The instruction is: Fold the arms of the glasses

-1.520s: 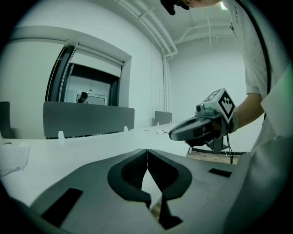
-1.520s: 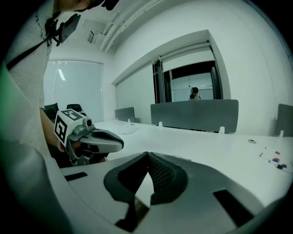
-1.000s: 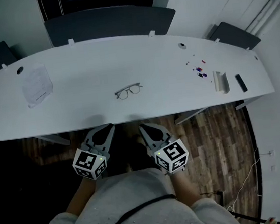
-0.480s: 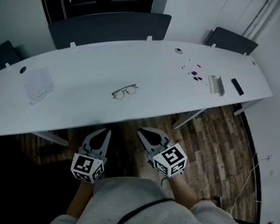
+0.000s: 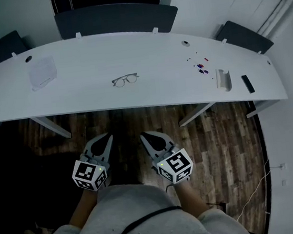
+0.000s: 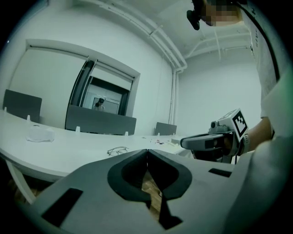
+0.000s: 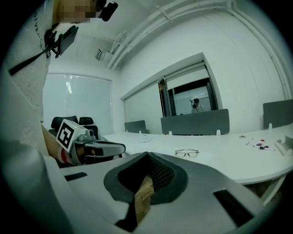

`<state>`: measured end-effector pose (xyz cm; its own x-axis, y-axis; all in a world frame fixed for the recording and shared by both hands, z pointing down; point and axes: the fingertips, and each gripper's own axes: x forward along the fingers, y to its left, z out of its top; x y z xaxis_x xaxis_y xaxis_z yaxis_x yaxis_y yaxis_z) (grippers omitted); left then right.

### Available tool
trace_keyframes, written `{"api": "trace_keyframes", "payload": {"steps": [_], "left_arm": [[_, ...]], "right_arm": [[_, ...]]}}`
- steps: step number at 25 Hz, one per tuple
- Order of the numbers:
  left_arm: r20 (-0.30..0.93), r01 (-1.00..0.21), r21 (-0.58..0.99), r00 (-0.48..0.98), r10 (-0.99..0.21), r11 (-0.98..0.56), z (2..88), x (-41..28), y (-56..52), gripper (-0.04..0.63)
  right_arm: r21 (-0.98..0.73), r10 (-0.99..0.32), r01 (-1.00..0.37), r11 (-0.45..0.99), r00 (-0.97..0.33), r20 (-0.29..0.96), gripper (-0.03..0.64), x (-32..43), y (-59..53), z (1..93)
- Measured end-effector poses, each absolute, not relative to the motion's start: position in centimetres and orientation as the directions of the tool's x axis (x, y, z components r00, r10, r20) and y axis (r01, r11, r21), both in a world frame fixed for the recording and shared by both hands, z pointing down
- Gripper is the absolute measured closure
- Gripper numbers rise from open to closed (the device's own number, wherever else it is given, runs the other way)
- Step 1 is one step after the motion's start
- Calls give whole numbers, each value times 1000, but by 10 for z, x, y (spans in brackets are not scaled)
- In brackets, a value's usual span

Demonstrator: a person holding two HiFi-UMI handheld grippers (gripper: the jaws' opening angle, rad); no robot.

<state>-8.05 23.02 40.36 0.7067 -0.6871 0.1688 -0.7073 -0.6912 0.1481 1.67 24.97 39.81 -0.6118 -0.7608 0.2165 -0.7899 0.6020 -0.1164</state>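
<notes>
My left gripper (image 5: 106, 140) and right gripper (image 5: 145, 137) are both closed on nothing, side by side over the floor (image 5: 218, 142), well short of the surface's (image 5: 149, 95) near edge. The glasses (image 5: 125, 80) lie mid-surface, with bare room all round.

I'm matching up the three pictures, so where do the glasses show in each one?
Head view: glasses at upper centre, on the table.
Left gripper view: glasses just left of centre.
Right gripper view: glasses right of centre.
Shared landmark: the dark panel behind the table.
</notes>
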Motion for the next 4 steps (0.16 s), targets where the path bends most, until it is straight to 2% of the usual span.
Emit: {"api": "trace_keyframes", "payload": {"steps": [4], "left_arm": [[177,-723,139,690,-702,-676,403,-75,264,578]], "right_arm": [[-116,-757,-783,611,-621,206,598,24,281,394]]}}
